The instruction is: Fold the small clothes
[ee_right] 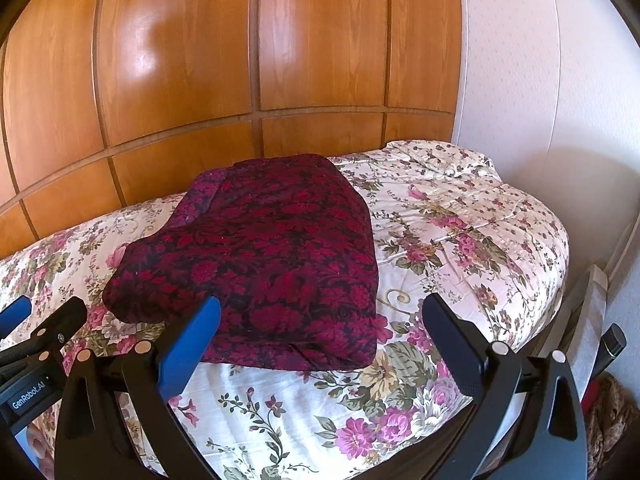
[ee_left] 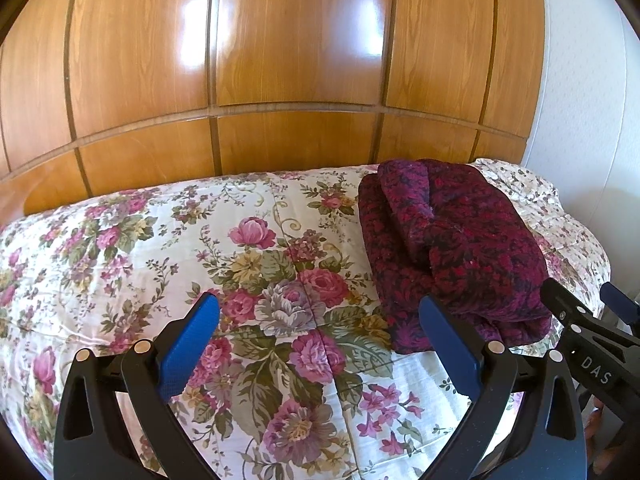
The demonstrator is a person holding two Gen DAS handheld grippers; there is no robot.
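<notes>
Your left tongs (ee_left: 320, 316) are spread wide apart in the lower half of the left wrist view, holding nothing, with the floral bedspread (ee_left: 160, 248) showing between the blue pads. The folded dark red garment (ee_left: 452, 248) lies on the bed at right of centre in that frame, its near edge just behind the right-hand pad. Your right tongs (ee_right: 320, 316) are likewise wide apart and empty. In the right wrist view the garment (ee_right: 260, 260) sits at centre left, a flat folded bundle with one corner sticking out toward the left; the left-hand blue pad (ee_right: 192, 344) overlaps its near edge in the picture, though whether it touches the cloth cannot be told. The wooden panelled wall (ee_right: 200, 60) fills the upper part of both frames.
</notes>
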